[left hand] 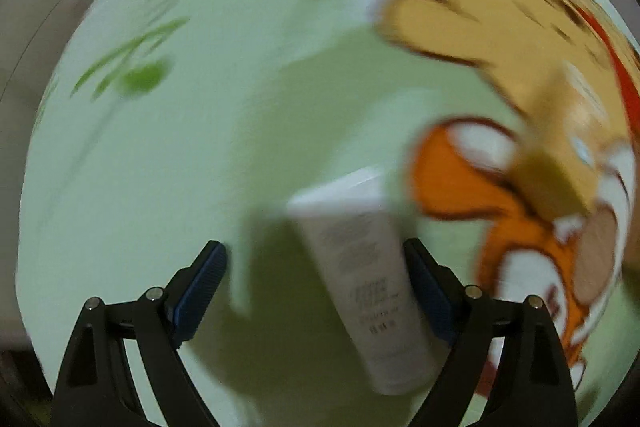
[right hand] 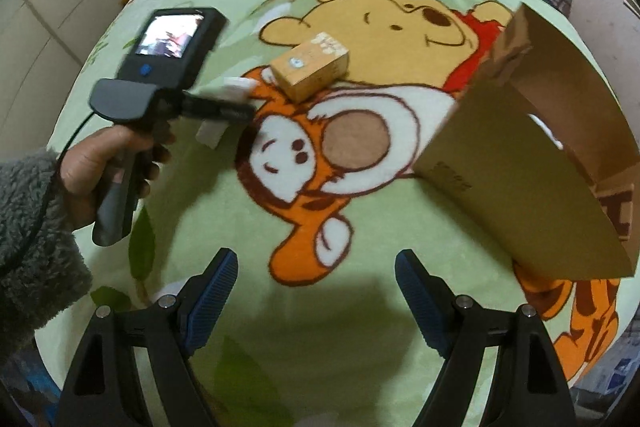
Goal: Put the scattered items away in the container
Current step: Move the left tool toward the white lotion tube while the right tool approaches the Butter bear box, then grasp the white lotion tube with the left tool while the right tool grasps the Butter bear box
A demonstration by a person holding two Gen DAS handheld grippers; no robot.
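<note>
1. The left tool (left hand: 316, 291) stands wide open astride the white tube (left hand: 368, 291) at lower centre, poised to grip it; nothing is held.
2. The right tool (right hand: 316, 295) hangs open and empty over the blanket (right hand: 200, 211).
3. The cardboard box (right hand: 532, 163) waits at right; the small carton (right hand: 310, 71) lies upper centre.

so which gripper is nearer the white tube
Left. The left gripper has the white tube between its open fingers; the right gripper hangs over bare blanket, well off from it.

Count of things on the blanket

One white tube (left hand: 372, 287); one small tan carton (right hand: 310, 70); one open cardboard box (right hand: 532, 163); one cartoon blanket (right hand: 224, 211). Two handheld grippers: left gripper (left hand: 316, 287), right gripper (right hand: 316, 291). One hand (right hand: 108, 163), one fleece sleeve (right hand: 28, 239).
</note>
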